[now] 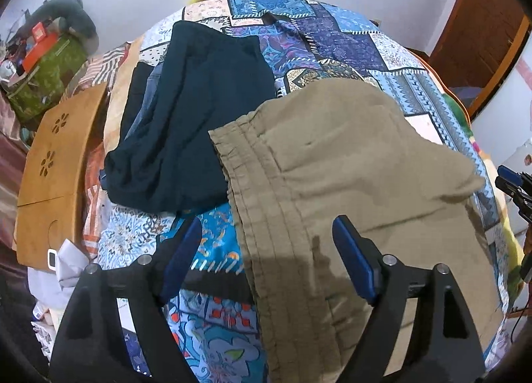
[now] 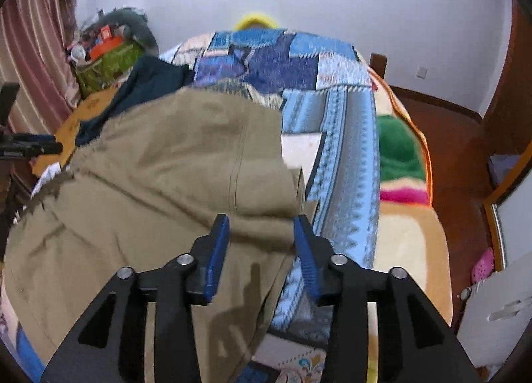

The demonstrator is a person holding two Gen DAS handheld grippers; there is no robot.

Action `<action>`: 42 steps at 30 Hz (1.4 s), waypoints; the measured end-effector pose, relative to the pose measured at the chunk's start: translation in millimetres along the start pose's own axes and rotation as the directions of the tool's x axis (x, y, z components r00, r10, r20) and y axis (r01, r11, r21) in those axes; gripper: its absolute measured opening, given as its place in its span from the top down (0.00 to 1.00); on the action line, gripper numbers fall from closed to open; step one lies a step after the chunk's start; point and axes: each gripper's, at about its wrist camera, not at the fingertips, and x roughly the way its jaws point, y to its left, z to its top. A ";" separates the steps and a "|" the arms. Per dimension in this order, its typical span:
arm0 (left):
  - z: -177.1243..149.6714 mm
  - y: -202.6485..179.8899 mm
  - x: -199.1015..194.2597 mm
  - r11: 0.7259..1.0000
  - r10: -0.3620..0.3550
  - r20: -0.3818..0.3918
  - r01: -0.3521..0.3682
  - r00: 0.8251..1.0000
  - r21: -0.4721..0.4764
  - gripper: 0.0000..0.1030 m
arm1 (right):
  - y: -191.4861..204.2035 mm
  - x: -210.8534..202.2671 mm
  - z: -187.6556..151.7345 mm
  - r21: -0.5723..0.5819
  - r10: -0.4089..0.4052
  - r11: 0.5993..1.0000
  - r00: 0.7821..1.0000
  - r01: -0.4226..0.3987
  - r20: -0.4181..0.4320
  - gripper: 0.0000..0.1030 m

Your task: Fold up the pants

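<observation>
Khaki pants (image 1: 349, 183) lay crumpled on bed (image 1: 382, 50), right of dark garment (image 1: 199, 117). My left tool (image 1: 266, 256) and right tool (image 2: 261, 243) gaped, holding nothing. Risk: pinching bedspread with cloth, or single layer, skewing fold.

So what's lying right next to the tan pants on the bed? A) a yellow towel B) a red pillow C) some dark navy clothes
C: the dark navy clothes lie on the patchwork bedspread, their edge touching the waistband side of the tan pants.
</observation>
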 end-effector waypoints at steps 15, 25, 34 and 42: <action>3.8 -10.6 62.8 0.999 -0.032 -0.108 0.034 0.994 0.018 0.20 | -27.3 79.7 1.4 0.099 0.082 0.993 0.990 -0.070 -0.116 0.63; -5.3 -5.6 58.2 0.999 0.031 -0.046 -0.030 0.998 0.011 0.46 | -18.3 82.4 -4.1 0.002 0.040 0.999 0.992 -0.040 -0.121 0.88; -13.5 0.8 56.0 0.998 0.053 -0.009 -0.053 0.999 -0.042 0.45 | -18.9 90.8 -9.2 -0.006 0.004 1.000 0.991 -0.005 -0.137 0.88; -7.4 1.7 37.4 0.999 0.042 -0.013 -0.042 0.999 -0.016 0.41 | -19.3 82.6 0.1 0.019 0.011 1.000 0.987 -0.009 -0.158 0.86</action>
